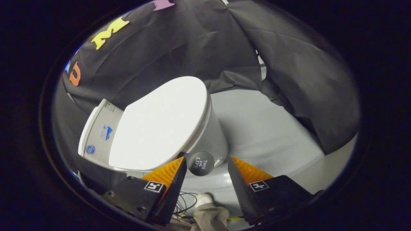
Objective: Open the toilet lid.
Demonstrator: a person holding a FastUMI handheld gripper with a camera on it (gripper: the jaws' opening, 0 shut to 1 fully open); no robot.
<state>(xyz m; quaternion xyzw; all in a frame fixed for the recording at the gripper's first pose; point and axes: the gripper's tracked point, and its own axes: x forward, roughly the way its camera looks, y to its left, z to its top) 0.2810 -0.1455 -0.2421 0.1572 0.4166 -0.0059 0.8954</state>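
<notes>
Approach step: gripper (207,160) spread apart, holding nothing, fingers hanging above the toilet (210,138) w/ the lid (160,125) down flat, just ahead of and beside the left finger; a dark round disc (200,163) sits between the fingertips at the bowl's front. Next, I'd judge: get a fingertip under the lid's front rim, then swing it up toward the tank (96,134); a shoe and trouser leg (208,213) show below
</notes>
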